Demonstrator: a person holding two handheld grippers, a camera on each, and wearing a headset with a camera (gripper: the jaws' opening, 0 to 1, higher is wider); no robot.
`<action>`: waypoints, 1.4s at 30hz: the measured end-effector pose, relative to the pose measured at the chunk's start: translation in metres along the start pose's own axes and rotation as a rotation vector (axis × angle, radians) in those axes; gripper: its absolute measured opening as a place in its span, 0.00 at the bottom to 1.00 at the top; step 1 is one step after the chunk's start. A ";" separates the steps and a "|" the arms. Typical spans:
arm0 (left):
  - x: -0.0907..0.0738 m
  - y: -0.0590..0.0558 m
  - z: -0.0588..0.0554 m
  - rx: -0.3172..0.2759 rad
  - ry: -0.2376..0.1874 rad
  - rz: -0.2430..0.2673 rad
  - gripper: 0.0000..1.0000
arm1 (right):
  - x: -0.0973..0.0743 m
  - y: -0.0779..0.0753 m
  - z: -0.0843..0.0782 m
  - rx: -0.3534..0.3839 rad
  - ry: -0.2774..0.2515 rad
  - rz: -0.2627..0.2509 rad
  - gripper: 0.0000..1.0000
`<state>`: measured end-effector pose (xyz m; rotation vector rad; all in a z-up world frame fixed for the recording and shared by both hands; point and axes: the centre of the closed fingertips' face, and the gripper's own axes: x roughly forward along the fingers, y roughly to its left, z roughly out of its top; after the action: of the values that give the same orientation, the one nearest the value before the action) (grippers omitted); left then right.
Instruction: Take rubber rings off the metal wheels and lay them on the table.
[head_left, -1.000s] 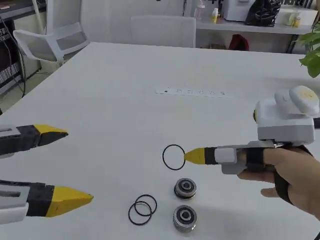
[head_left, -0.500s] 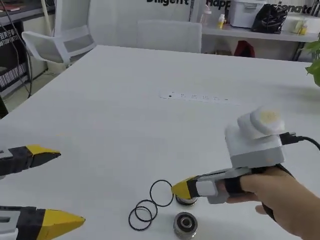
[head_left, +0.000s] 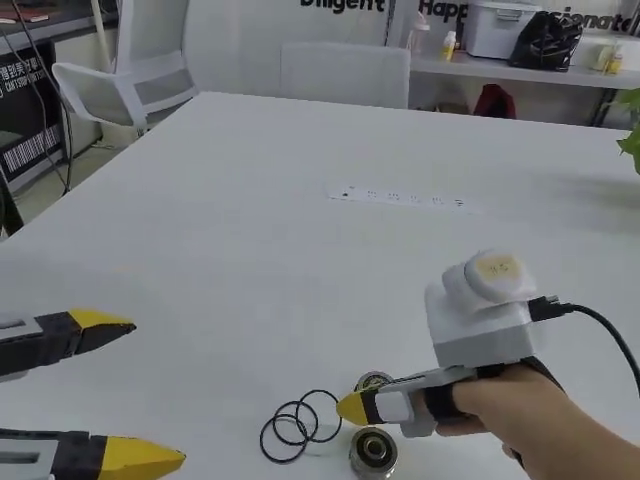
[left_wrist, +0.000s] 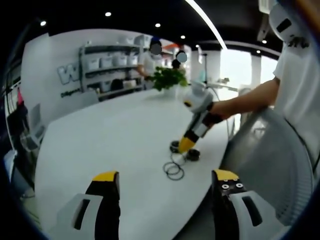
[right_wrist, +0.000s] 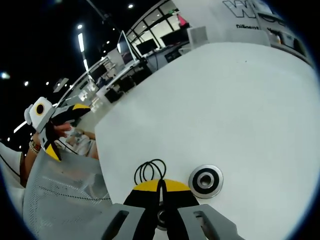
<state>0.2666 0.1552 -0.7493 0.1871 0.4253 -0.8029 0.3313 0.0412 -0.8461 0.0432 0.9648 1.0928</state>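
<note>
White tabletop (head_left: 300, 250) runs away toward a far wall, where two pale office chairs (head_left: 130, 80) stand at the far edge and a shelf (head_left: 520, 65) carries boxes and bottles at the far right. A pale strip (head_left: 400, 198) lies across the middle of the table. On the near part, right of centre, three black rubber rings (head_left: 300, 425) lie flat in an overlapping cluster. Just to their right sit two metal wheels. The near wheel (head_left: 373, 452) stands clear on the table, while the far wheel (head_left: 372, 383) is partly hidden behind the right gripper (head_left: 345, 407). A hand (head_left: 530, 420) holds that gripper low over the table, reaching in from the right, with its yellow tip at the right-hand edge of the cluster. In the right gripper view the jaws of the right gripper (right_wrist: 160, 182) are pressed together, and the nearest ring's edge runs into the slit between them, so it appears to grip that ring. The ring loops (right_wrist: 150, 172) fan out just beyond the tip, and one wheel (right_wrist: 205, 180) sits to the right. At the near left, the left gripper (head_left: 155, 392) hovers with its two yellow-tipped jaws spread wide, well apart from the rings and holding nothing. The left gripper view looks across the table at the rings (left_wrist: 173, 170) and the wheels (left_wrist: 192, 155).
</note>
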 end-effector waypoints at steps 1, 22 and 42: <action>0.000 0.000 0.000 -0.001 0.000 0.001 0.76 | 0.001 0.000 -0.001 -0.002 0.002 -0.002 0.00; 0.004 -0.003 -0.005 -0.017 0.026 -0.006 0.75 | 0.006 -0.011 -0.008 -0.132 0.060 -0.100 0.07; 0.009 0.000 0.006 0.024 0.030 -0.029 0.75 | -0.031 -0.014 0.033 -0.232 -0.105 -0.088 0.12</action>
<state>0.2742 0.1473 -0.7484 0.2154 0.4473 -0.8350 0.3606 0.0238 -0.8129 -0.1290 0.7351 1.1032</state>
